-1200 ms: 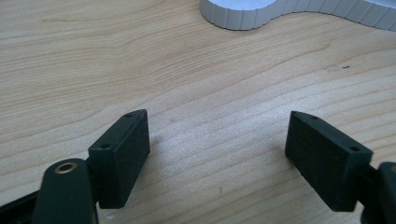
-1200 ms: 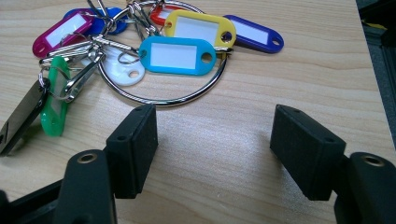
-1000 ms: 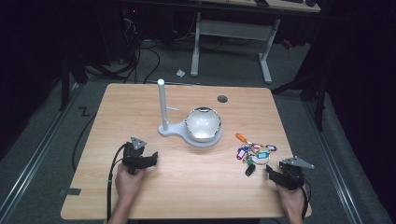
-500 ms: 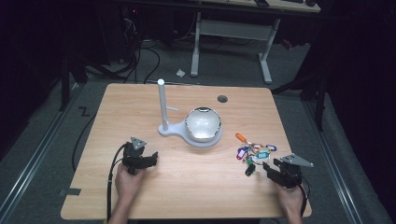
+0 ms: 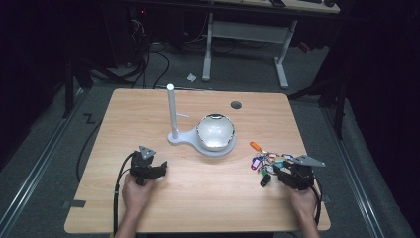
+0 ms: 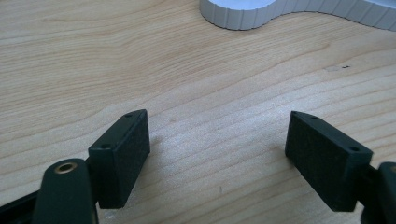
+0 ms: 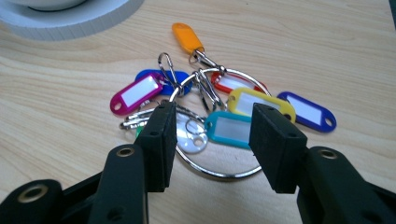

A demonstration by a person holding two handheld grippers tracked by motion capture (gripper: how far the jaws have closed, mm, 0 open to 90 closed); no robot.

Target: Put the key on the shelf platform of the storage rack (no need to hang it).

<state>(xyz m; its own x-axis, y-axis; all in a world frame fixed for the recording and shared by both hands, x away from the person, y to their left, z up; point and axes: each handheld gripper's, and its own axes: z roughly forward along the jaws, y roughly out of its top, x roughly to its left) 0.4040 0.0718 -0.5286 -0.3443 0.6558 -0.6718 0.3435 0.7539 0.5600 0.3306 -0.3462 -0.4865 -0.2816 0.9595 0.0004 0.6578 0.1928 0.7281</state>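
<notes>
So the right claw [image 7: 210,142] has crept forward over the last second and now sits half-open over the near arc of the key ring [image 7: 212,126], at about 4 o'clock on the desk [image 5: 198,208], not gripping anything yet. It looks set for a pinch. The left claw [image 6: 217,154] hasn't budged, gaping wide over bare wood at 8 o'clock. Past both, the white stand [image 5: 203,134] with its shiny bowl sits mid-desk.

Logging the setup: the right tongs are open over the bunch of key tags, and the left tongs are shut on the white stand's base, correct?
Not quite. The left tongs are open over bare table, as the left gripper view shows; the white stand's base lies farther ahead, untouched. The right tongs are indeed open over the key tags.
</notes>
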